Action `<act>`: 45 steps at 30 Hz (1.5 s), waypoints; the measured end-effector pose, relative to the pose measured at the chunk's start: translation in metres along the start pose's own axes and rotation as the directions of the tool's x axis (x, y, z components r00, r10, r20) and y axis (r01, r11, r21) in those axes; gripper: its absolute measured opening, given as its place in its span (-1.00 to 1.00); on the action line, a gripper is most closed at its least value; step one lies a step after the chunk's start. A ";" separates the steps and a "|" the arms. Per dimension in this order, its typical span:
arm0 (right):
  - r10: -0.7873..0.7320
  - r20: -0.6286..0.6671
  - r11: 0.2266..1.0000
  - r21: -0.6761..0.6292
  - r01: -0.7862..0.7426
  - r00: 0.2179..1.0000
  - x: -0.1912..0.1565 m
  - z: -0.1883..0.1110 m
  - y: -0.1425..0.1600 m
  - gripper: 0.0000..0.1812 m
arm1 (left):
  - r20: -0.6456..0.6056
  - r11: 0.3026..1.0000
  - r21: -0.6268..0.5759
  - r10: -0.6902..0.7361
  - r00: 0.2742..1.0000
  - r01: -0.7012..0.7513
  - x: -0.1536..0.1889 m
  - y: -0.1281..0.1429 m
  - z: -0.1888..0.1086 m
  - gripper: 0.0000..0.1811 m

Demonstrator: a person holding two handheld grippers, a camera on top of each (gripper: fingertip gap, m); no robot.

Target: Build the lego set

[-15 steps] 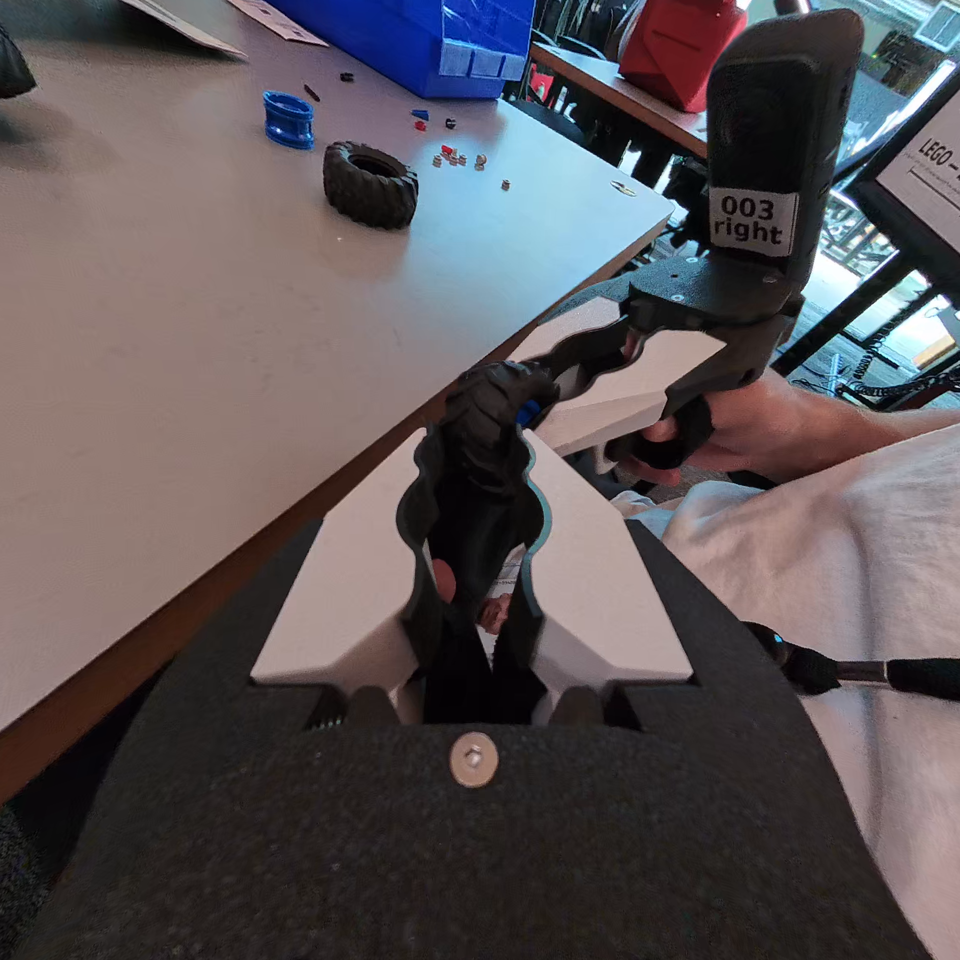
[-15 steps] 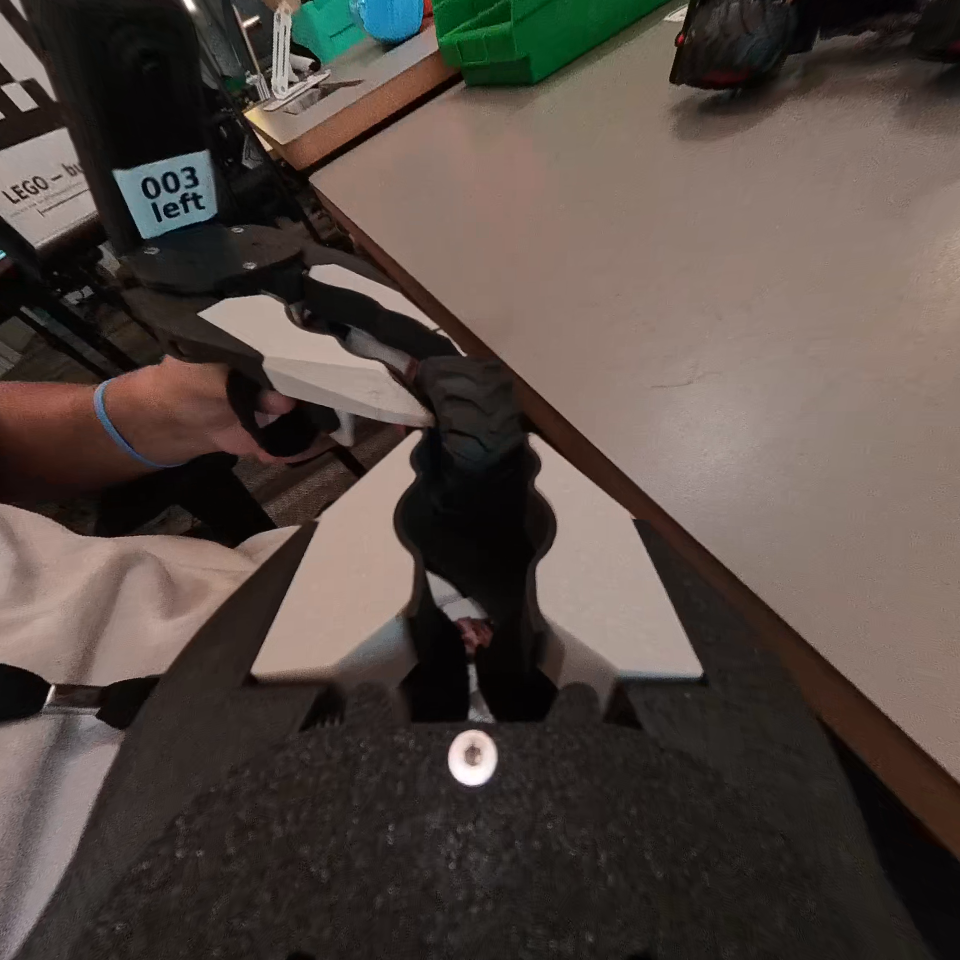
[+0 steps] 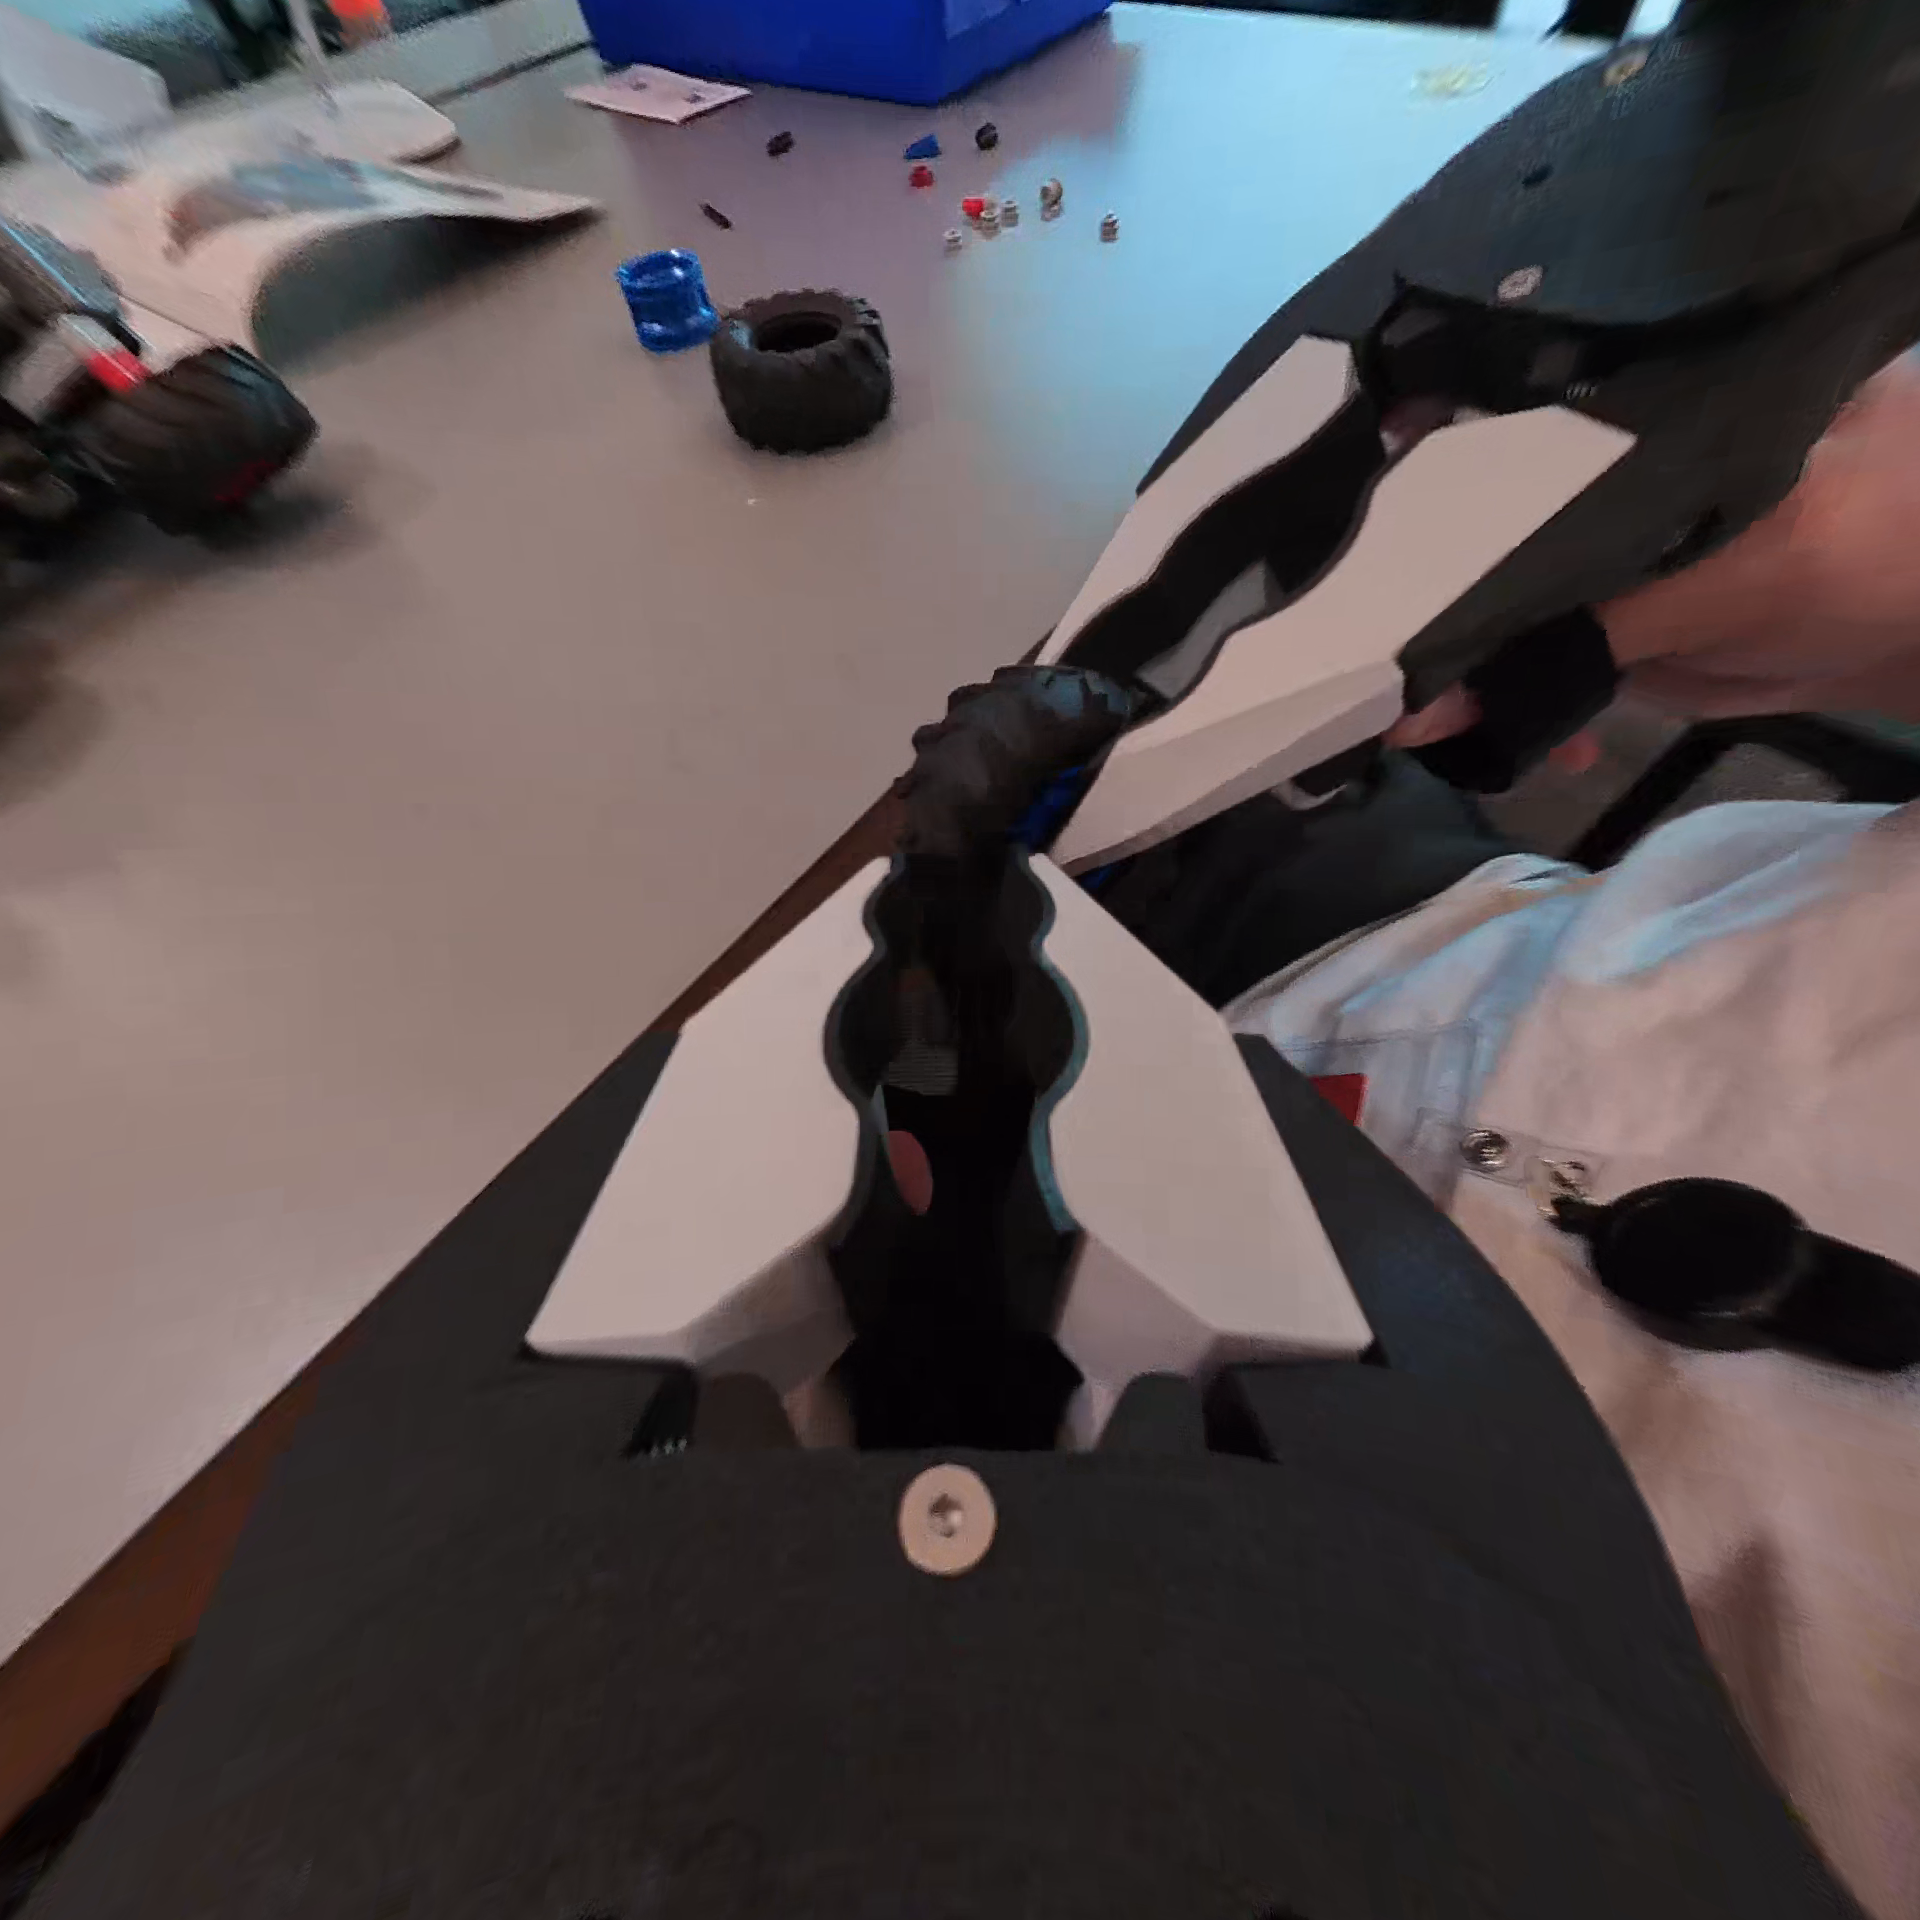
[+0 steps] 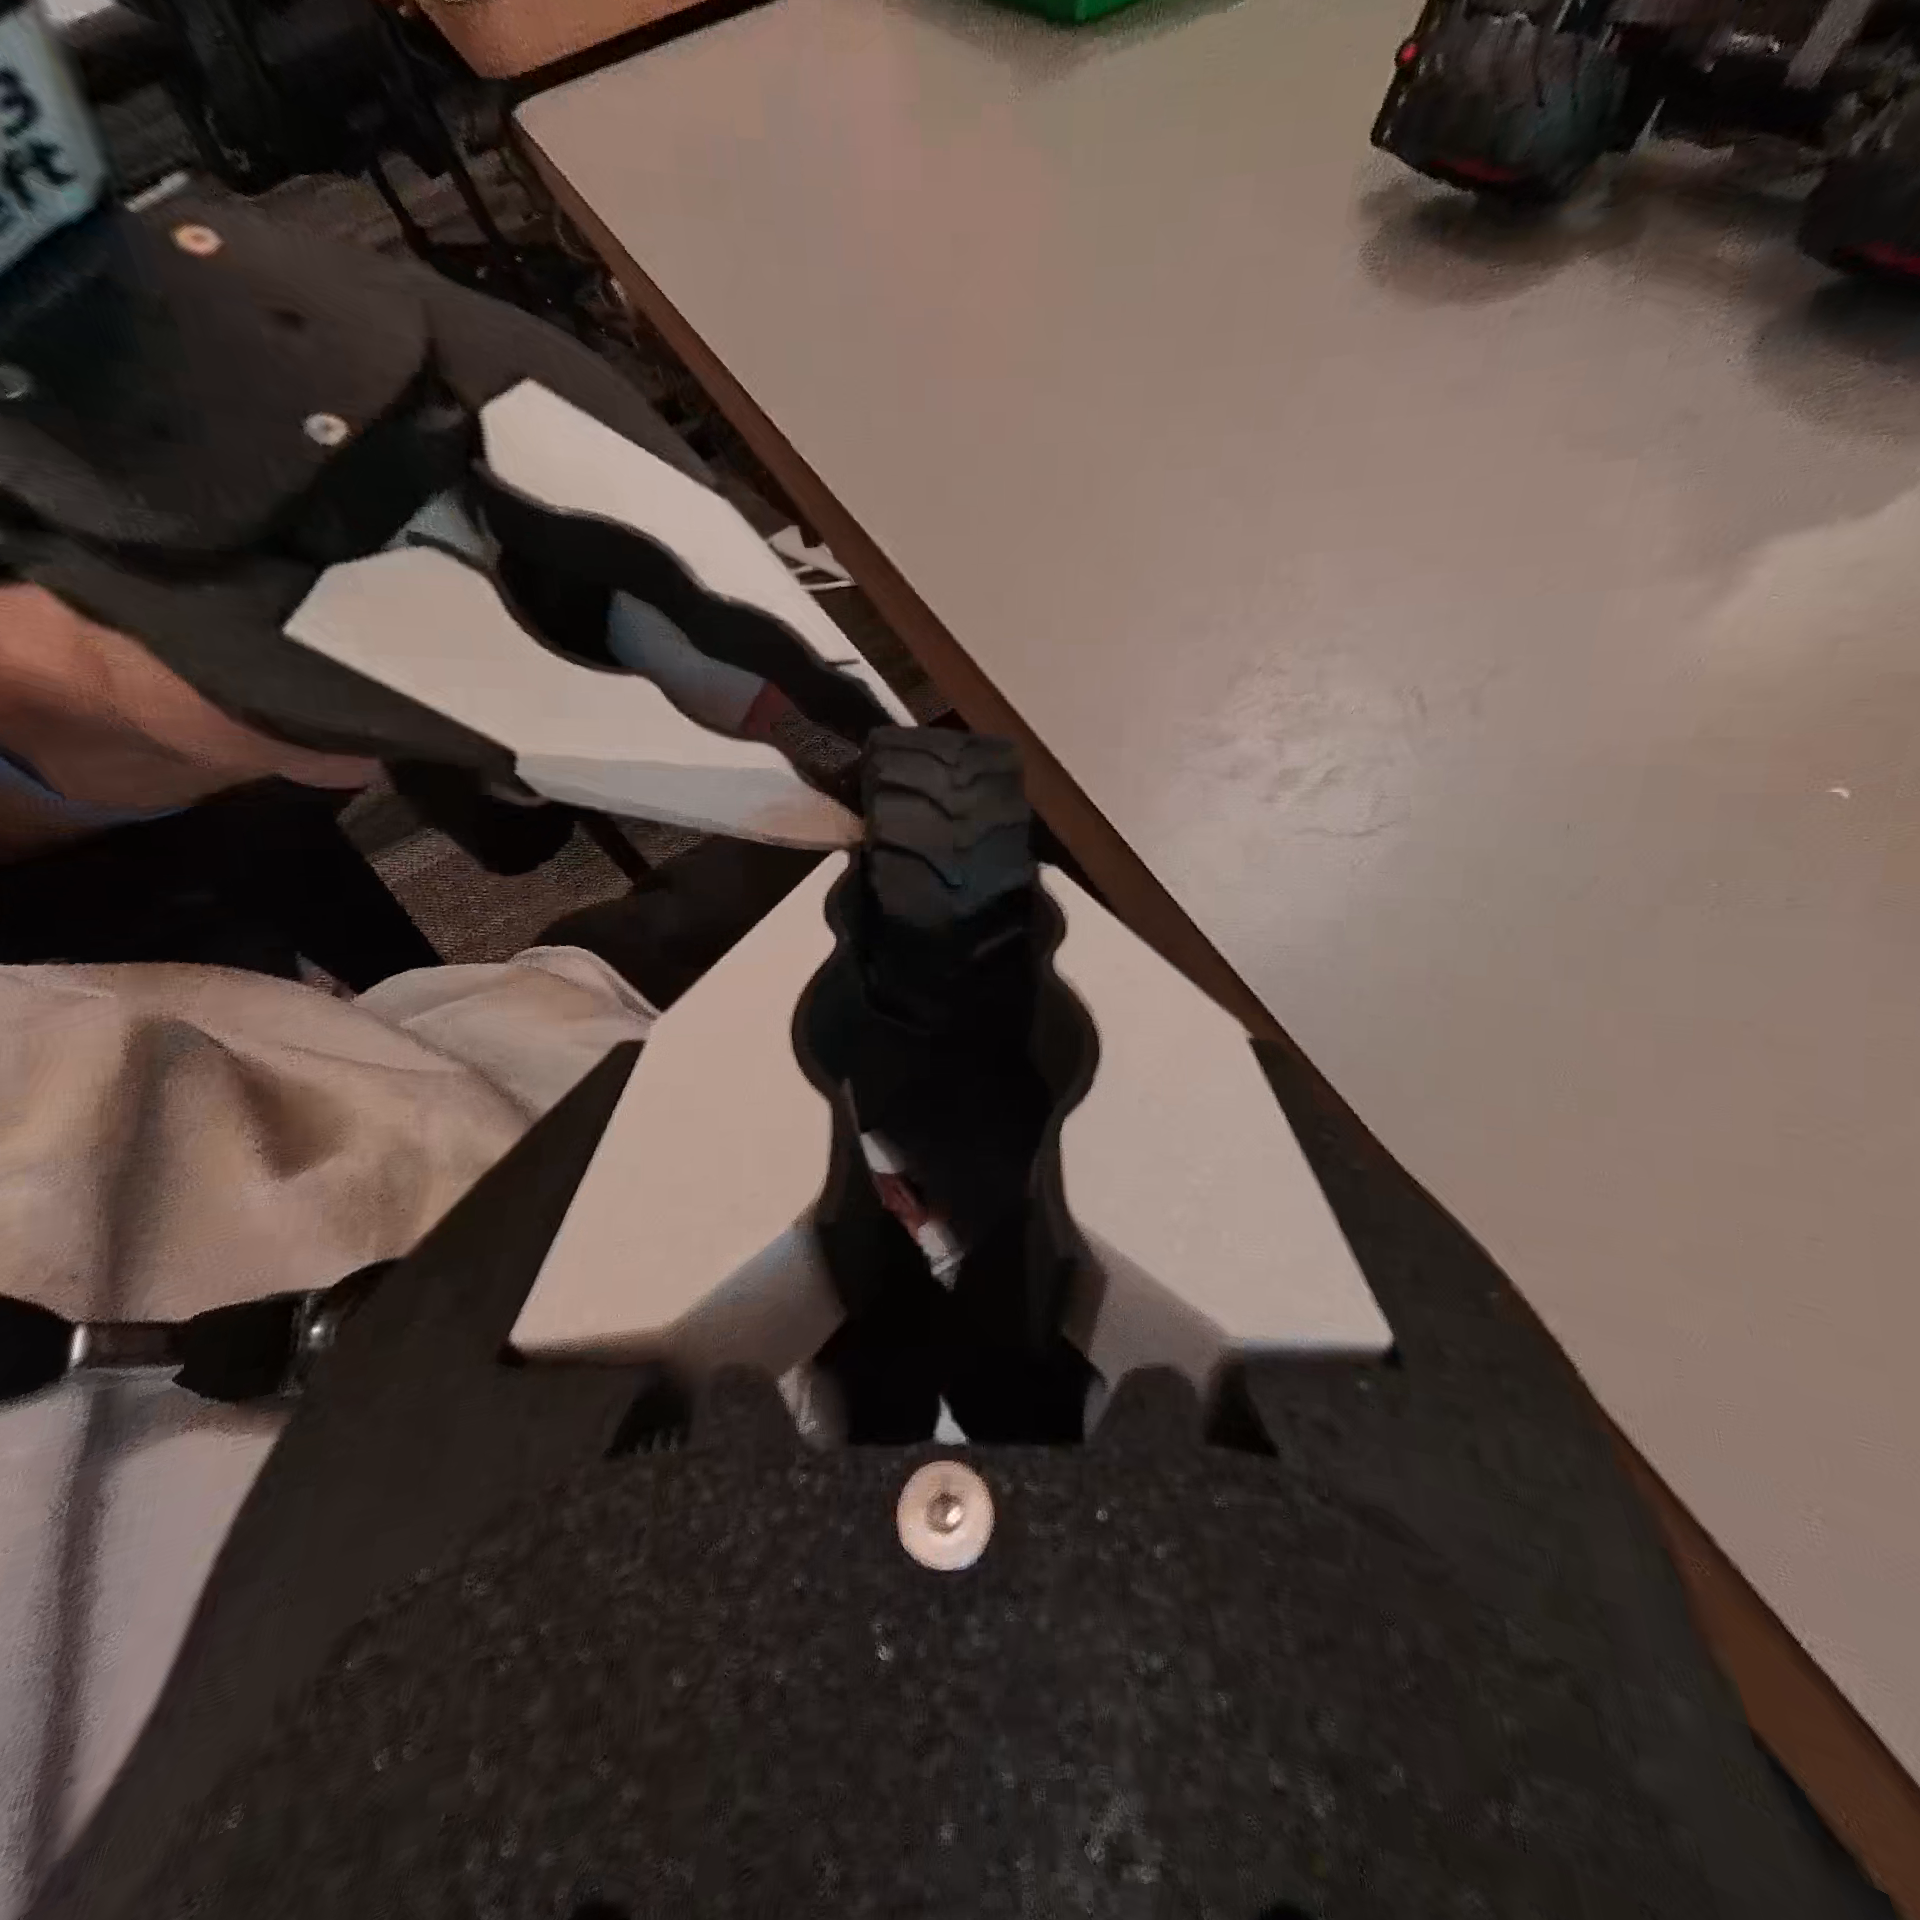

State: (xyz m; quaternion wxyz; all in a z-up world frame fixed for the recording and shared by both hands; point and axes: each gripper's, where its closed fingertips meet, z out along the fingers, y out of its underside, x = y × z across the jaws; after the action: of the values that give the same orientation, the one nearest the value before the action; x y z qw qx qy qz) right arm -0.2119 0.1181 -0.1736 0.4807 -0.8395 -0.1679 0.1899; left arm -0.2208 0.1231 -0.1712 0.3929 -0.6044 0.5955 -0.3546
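A black tyre [image 3: 997,743] with a blue rim [image 3: 1051,808] showing inside it hangs just off the table's front edge. My left gripper [image 3: 956,868] is shut on the tyre from below in the left wrist view. My right gripper [image 3: 1096,743] comes in from the upper right and meets the same tyre. In the right wrist view the tyre [image 4: 945,821] sits between the tips of my right gripper [image 4: 945,899], which is shut on it. My left gripper [image 4: 847,784] touches it from the left.
On the grey table [image 3: 436,727] lie a loose black tyre [image 3: 802,366], a loose blue rim [image 3: 665,299], several small pieces [image 3: 987,208], a booklet [image 3: 312,197] and a blue bin [image 3: 852,42]. A partly built vehicle [image 3: 135,416] stands at the left, also in the right wrist view [image 4: 1507,104]. Left and right tips are no more than a few centimetres apart.
Both grippers have swung and tilted with the tyre still held between them. The left wrist view now takes in the vehicle and booklet at the left. Both views are blurred by motion.
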 end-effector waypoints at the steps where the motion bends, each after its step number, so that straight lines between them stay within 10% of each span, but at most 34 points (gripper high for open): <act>1: -0.025 0.015 1.000 -0.005 0.025 1.000 -0.002 -0.002 0.000 -0.71 | -0.043 1.000 0.003 -0.027 0.999 0.027 0.003 0.000 0.000 -0.85; 9: 0.083 0.224 0.996 0.006 -0.086 0.971 -0.019 -0.007 0.006 -0.74 | -0.252 0.988 -0.015 -0.154 0.955 0.155 0.016 0.004 -0.001 -0.79; 19: 0.370 0.486 0.914 -0.039 -0.403 0.792 -0.024 -0.009 0.006 -0.75 | -0.212 0.999 -0.008 -0.036 0.977 0.035 0.017 0.003 -0.002 -0.86; 27: 0.394 0.383 0.897 0.038 -0.440 0.836 -0.003 -0.003 0.001 -0.75 | -0.240 0.971 0.003 -0.230 0.943 0.237 0.007 -0.001 -0.011 -0.96; 31: 0.429 0.412 0.873 0.039 -0.486 0.804 -0.004 -0.003 0.000 -0.74 | -0.251 0.954 -0.029 -0.296 0.922 0.299 0.010 0.007 -0.005 -0.66; 36: 0.547 0.454 0.790 -0.004 -0.613 0.703 -0.008 0.000 -0.003 -0.74 | -0.028 0.961 -0.045 0.272 0.962 -0.273 0.015 0.021 0.000 -0.41; 41: 0.581 0.467 0.775 -0.068 -0.628 0.667 -0.008 0.001 -0.007 -0.73 | 0.172 0.505 -0.018 0.852 0.495 -0.863 0.027 0.005 -0.012 -0.53; 45: 0.549 0.486 0.814 -0.123 -0.568 0.680 -0.009 0.002 -0.019 -0.74 | 0.074 0.439 -0.018 0.897 0.437 -0.898 0.019 0.002 -0.003 -0.65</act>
State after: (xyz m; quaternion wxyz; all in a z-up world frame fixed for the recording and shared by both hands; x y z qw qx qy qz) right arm -0.2223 0.1246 -0.1560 0.3549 -0.7622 -0.0189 0.5410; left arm -0.2236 0.1044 -0.1725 0.5493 -0.2050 0.8064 -0.0776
